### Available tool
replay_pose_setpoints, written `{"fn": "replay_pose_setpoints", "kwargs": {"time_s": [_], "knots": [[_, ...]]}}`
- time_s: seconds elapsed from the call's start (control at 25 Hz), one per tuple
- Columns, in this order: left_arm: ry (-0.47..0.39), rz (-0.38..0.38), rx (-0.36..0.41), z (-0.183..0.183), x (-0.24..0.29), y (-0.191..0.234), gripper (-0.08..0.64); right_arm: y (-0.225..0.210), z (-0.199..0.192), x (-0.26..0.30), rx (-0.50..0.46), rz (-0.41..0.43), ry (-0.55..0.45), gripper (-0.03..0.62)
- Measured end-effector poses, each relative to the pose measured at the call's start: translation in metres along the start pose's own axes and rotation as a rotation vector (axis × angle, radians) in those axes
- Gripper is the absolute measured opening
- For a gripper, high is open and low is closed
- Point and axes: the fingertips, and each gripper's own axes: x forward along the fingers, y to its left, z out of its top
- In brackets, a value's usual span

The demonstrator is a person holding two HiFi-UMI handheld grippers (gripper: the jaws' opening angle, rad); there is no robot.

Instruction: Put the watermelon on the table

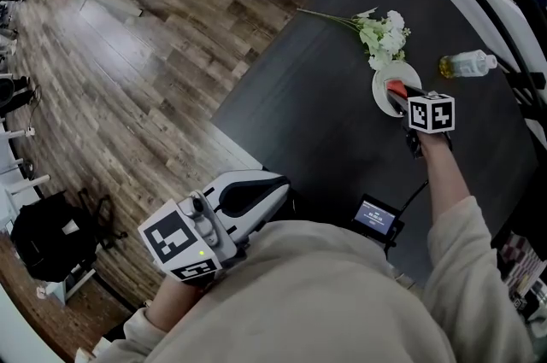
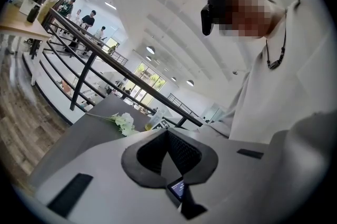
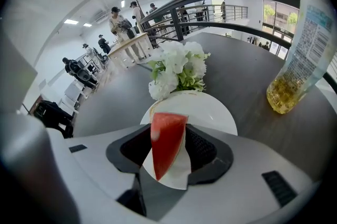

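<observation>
Right gripper (image 3: pixel 169 152): jaws closed on a wedge of watermelon (image 3: pixel 166 133), red flesh facing the camera, one pad on each flat side. The slice sits over a white plate (image 3: pixel 216 112) that lies directly beneath and ahead of the jaws on the dark table (image 3: pixel 245 78). Whether the slice touches the plate cannot be told.

Ahead of this gripper, just beyond the plate's far rim: white flowers (image 3: pixel 176 70) lying on the table. Ahead and to its right, clear of the plate: a bottle (image 3: pixel 301 54) with yellowish liquid in its bottom.

Left gripper (image 2: pixel 167 136): jaws together, nothing between them, held off the table's near edge, well apart from the plate. Just below its jaws, a small lit screen (image 2: pixel 178 189).
</observation>
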Motion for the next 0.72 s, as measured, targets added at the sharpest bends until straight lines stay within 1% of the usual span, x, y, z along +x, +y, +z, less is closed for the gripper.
{"fn": "replay_pose_setpoints", "kwargs": {"time_s": [0.04,0.08,0.2,0.52,0.72], "knots": [[0.002,0.0,-0.002,-0.0009,-0.0001,-0.0006,0.006,-0.0003,0.0009,-0.0013,-0.008,-0.008,-0.005,0.196],[0.003,-0.002,-0.002,-0.0015,-0.0001,-0.0012,0.006,-0.0005,0.0023,-0.0026,-0.01,-0.011,-0.012,0.21],[0.004,-0.006,0.0,-0.0019,-0.0004,-0.002,0.006,-0.0022,0.0058,-0.0039,0.012,0.006,-0.032,0.21],[-0.003,-0.007,0.006,0.0003,-0.0023,-0.0013,0.006,0.0012,0.0064,-0.0054,0.026,0.014,-0.04,0.212],[-0.005,-0.014,0.013,0.0014,-0.0047,-0.0015,0.006,-0.0003,0.0064,-0.0082,0.031,-0.002,-0.045,0.213]]}}
